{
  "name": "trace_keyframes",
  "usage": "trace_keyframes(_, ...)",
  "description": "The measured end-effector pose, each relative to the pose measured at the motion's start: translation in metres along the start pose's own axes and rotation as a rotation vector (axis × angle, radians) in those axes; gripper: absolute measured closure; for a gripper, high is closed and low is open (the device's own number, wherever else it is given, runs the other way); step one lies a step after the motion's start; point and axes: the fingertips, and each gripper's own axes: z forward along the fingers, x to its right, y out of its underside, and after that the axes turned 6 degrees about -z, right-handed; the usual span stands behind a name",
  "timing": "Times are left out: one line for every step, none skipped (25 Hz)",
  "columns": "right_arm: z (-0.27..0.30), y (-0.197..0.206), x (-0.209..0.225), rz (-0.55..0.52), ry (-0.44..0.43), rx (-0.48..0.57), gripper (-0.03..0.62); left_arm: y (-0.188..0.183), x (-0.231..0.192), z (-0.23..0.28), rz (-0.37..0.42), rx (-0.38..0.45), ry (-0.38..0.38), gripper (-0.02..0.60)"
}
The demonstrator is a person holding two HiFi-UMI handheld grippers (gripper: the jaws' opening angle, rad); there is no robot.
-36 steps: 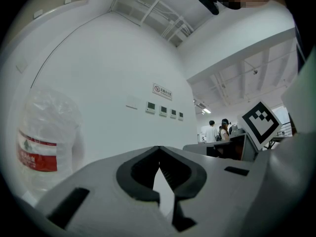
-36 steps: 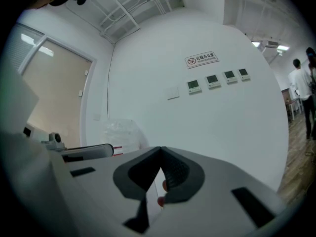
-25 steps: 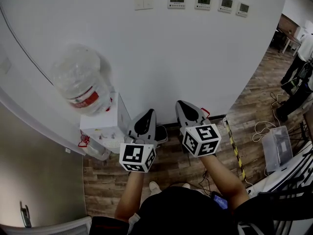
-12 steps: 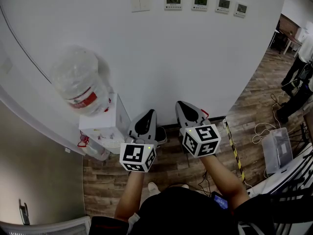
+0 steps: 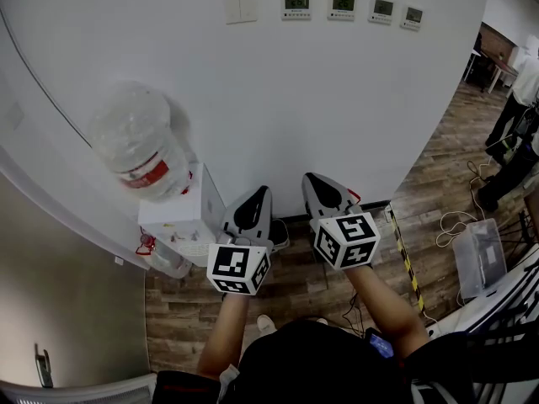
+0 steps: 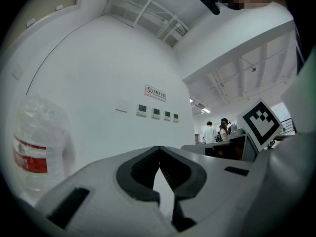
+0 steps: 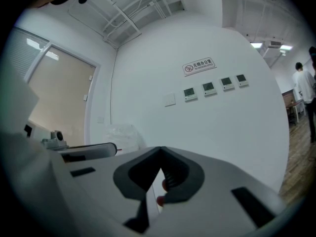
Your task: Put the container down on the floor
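The container is a big clear water bottle (image 5: 139,146) with a red label, standing upside down on a white water dispenser (image 5: 181,213) against the wall. It also shows in the left gripper view as the bottle (image 6: 37,149) at far left, and faintly in the right gripper view (image 7: 121,132). My left gripper (image 5: 257,194) and right gripper (image 5: 313,179) are held side by side, pointing at the wall to the right of the dispenser. Both are shut with nothing between the jaws, and neither touches the bottle.
A second clear bottle (image 5: 164,261) sits low beside the dispenser. On the wooden floor to the right lie a yellow-black strip (image 5: 404,259), cables (image 5: 450,221) and a clear plastic box (image 5: 476,255). A person (image 5: 514,99) stands at far right.
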Motion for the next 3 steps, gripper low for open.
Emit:
trace_keyframes(-0.0003,-0.0003,-0.0006,0.002,0.0,0.001,0.566,-0.0006,0.0009,-0.0001,0.002,0.0,0.002,0.565)
trace_keyframes(-0.0005,-0.0006,-0.0011,0.003,-0.001,0.002,0.566,-0.0013,0.0018,-0.0002,0.004,0.0,0.004,0.565)
trace_keyframes(-0.0008,-0.0009,-0.0017,0.005,-0.001,0.002,0.566,-0.002,0.0026,-0.0003,0.006,0.0,0.006,0.565)
